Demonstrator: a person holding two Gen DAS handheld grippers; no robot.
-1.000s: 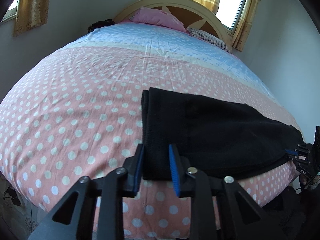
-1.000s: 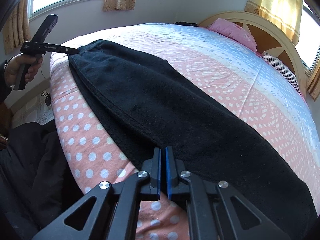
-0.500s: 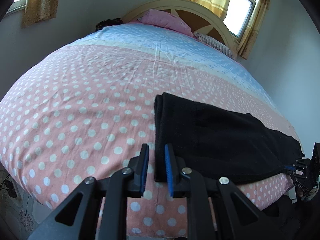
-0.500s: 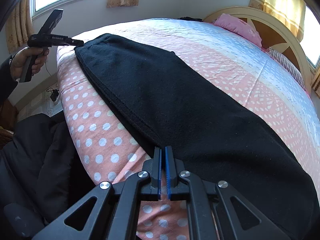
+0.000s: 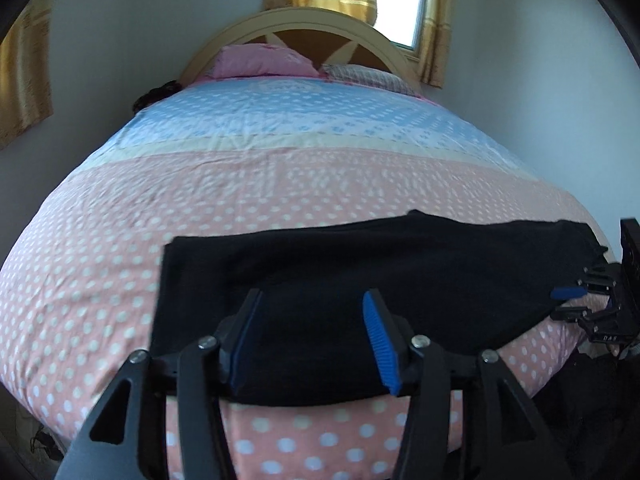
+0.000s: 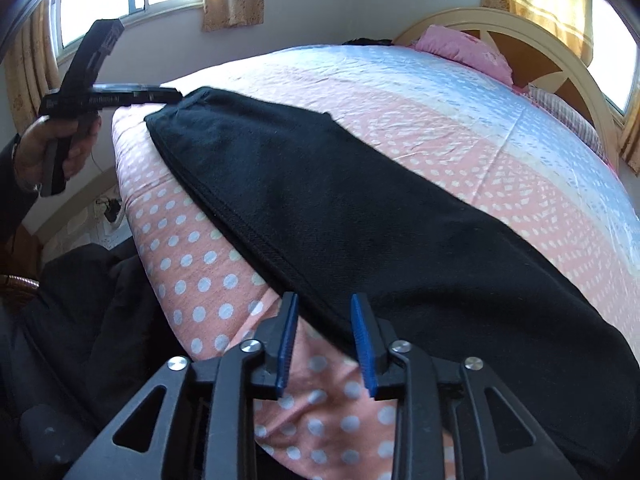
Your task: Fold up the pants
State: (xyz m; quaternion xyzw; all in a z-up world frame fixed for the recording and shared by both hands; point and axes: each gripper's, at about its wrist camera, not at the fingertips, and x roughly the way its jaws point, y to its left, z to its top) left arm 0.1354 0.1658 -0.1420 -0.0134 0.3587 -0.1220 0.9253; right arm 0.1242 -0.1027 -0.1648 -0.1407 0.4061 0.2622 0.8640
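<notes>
2 wrist views, near bed (image 5: 280,184) foot, facing headboard (image 5: 296,24), sharing pants (image 5: 360,280)

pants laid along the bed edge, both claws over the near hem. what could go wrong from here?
1. The black pants lie close to the bedspread's near edge; a careless tug could slide them off.
2. Both claws are opening: the left claw frames flat cloth, the right claw only the hem, so it may catch one layer or bedspread.
3. The cloth looks thick; a lopsided lift could skew the fold.

Both grippers' (image 5: 312,344) (image 6: 324,344) jaws opening
</notes>
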